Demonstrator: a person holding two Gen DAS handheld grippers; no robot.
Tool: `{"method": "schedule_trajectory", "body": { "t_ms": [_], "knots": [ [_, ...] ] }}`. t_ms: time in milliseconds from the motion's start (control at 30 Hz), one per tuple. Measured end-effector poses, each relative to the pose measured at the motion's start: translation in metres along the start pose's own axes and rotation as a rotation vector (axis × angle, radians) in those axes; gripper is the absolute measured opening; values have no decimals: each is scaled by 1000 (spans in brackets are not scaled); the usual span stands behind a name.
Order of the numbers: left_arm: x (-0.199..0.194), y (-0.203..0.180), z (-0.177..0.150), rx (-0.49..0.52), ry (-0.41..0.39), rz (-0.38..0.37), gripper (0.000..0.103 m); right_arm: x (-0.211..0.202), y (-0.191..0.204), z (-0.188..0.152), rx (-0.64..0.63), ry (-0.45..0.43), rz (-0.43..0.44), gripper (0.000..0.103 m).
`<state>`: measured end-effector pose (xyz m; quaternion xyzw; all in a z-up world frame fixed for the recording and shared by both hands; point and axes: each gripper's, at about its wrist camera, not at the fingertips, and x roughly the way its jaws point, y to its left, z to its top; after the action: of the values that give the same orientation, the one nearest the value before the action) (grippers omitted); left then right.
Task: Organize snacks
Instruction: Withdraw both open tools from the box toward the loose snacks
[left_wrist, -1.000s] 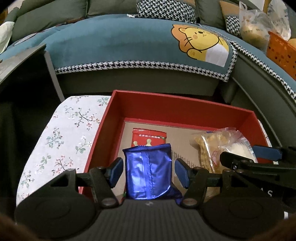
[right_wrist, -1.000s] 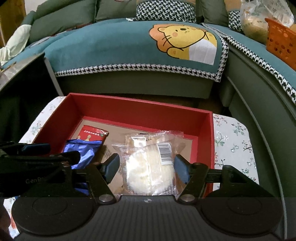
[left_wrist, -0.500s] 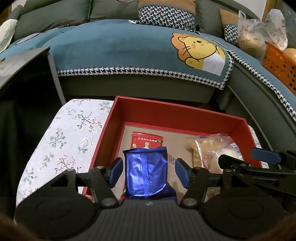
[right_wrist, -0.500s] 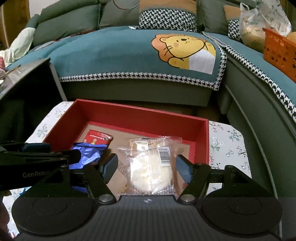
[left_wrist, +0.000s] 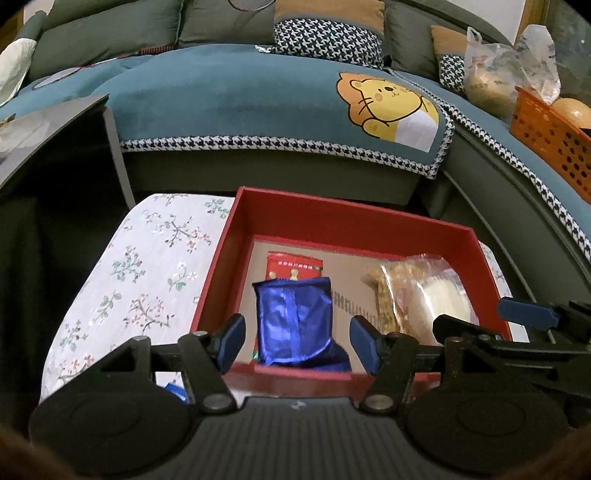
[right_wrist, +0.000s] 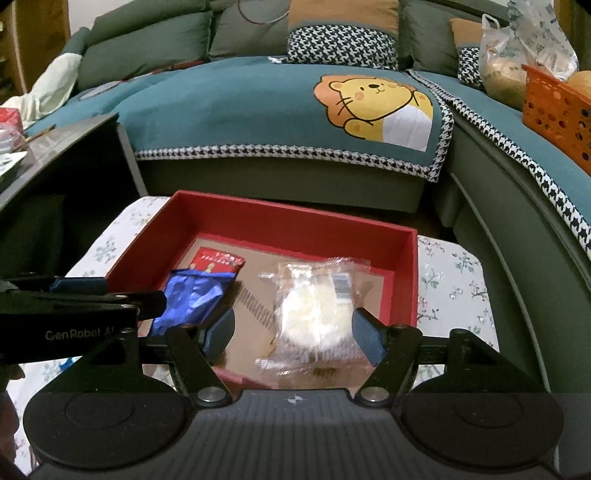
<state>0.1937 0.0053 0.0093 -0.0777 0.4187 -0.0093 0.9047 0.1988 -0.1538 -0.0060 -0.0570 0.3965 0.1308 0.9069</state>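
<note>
Both grippers, left gripper (left_wrist: 297, 341) and right gripper (right_wrist: 293, 334), hang spread above the red box (left_wrist: 343, 221), their blue packet (left_wrist: 293, 325) and clear bag (right_wrist: 314, 310) apparently lying loose inside it.

Home living room, green corner sofa (right_wrist: 155, 62) with cushions, teal lion-print cover (right_wrist: 280, 110), floral tablecloth (left_wrist: 147, 273)

We see a red box (left_wrist: 354, 221), a shiny blue packet (left_wrist: 293, 325), a red packet (left_wrist: 293, 266), a white floral cloth (left_wrist: 147, 266), and a clear bag (right_wrist: 314, 306) of perhaps cream-coloured snack.
</note>
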Motion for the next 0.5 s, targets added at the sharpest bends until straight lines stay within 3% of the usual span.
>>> {"method": "schedule_trajectory", "body": {
  "t_ms": [500],
  "knots": [
    [-31, 42, -52, -30, 88, 13, 98, -24, 34, -35, -67, 56, 57, 78]
  ]
}}
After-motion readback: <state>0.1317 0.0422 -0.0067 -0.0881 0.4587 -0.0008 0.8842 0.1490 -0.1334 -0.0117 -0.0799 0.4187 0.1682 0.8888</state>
